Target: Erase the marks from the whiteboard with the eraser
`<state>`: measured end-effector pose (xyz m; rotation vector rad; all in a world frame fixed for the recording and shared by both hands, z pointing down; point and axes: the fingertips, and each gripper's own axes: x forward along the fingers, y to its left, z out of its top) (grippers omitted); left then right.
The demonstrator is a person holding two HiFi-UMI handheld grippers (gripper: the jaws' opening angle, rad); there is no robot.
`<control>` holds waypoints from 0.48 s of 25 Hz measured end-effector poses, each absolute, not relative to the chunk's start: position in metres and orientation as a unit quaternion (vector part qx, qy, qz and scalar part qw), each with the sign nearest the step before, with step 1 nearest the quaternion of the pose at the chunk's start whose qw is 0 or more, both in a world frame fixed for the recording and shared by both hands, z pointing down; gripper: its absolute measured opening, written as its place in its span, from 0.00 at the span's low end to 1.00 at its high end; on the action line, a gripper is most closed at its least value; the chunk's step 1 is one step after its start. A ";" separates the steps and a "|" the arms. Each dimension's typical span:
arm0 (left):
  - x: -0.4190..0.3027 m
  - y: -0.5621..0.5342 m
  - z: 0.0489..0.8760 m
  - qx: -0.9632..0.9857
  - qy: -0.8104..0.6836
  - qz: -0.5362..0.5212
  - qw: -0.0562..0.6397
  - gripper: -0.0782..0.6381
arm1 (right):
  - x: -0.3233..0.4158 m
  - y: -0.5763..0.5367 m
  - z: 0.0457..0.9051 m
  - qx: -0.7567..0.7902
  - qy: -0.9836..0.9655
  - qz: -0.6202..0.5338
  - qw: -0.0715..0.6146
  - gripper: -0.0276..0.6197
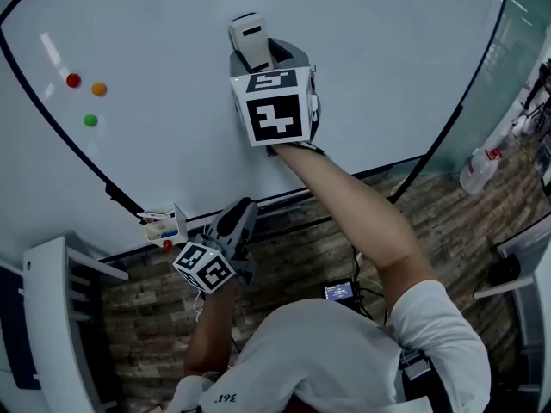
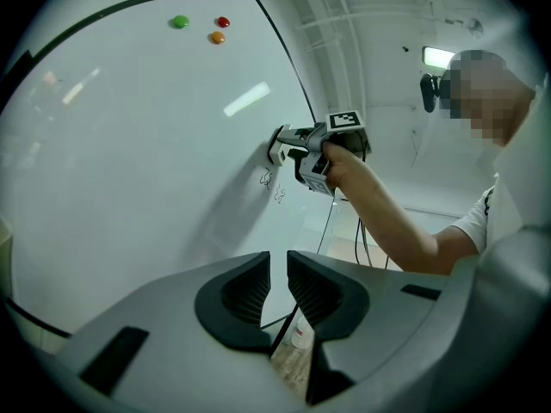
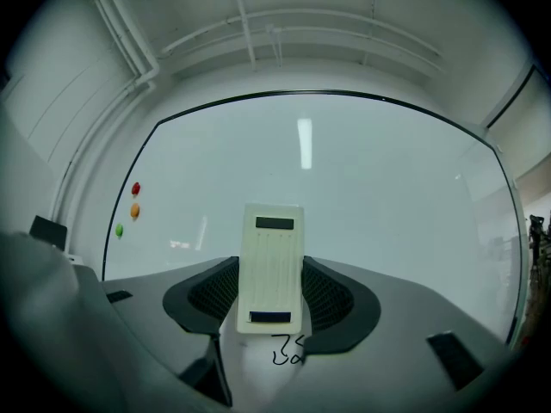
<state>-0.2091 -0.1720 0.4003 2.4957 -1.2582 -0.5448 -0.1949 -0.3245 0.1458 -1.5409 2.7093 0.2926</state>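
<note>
The whiteboard (image 1: 370,50) fills the upper head view. My right gripper (image 3: 272,295) is shut on the cream eraser (image 3: 272,267), which lies flat against the board (image 3: 387,196). Small black scribbled marks (image 3: 287,349) sit just below the eraser, between the jaws. In the left gripper view the eraser (image 2: 277,144) and right gripper (image 2: 297,149) press on the board with the marks (image 2: 272,185) beneath them. The eraser (image 1: 250,40) sticks out above the right gripper's marker cube in the head view. My left gripper (image 2: 277,292) hangs low near the board's bottom edge, its jaws nearly together with nothing between them.
Red, orange and green magnets (image 1: 86,93) cling to the board's left part. A small box (image 1: 164,224) rests on the board's lower rail beside the left gripper (image 1: 225,241). A white chair (image 1: 56,317) stands at the left, a plastic bottle (image 1: 479,170) on the wooden floor at the right.
</note>
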 end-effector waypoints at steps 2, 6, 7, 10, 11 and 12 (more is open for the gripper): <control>-0.210 -0.172 0.401 0.869 -0.434 -0.189 0.143 0.18 | -0.205 -0.321 0.147 -0.480 0.872 0.098 0.001 0.43; -0.212 -0.172 0.402 0.865 -0.440 -0.189 0.148 0.18 | -0.219 -0.317 0.150 -0.465 0.880 0.100 0.000 0.43; -0.213 -0.172 0.402 0.864 -0.443 -0.188 0.150 0.18 | -0.221 -0.316 0.150 -0.461 0.882 0.099 0.000 0.43; -0.214 -0.172 0.402 0.861 -0.447 -0.190 0.151 0.18 | -0.234 -0.309 0.154 -0.435 0.895 0.101 -0.010 0.43; -0.214 -0.172 0.402 0.861 -0.448 -0.190 0.151 0.18 | -0.241 -0.306 0.157 -0.420 0.901 0.103 -0.018 0.43; -0.214 -0.172 0.402 0.860 -0.449 -0.191 0.151 0.18 | -0.248 -0.301 0.161 -0.405 0.908 0.107 -0.027 0.43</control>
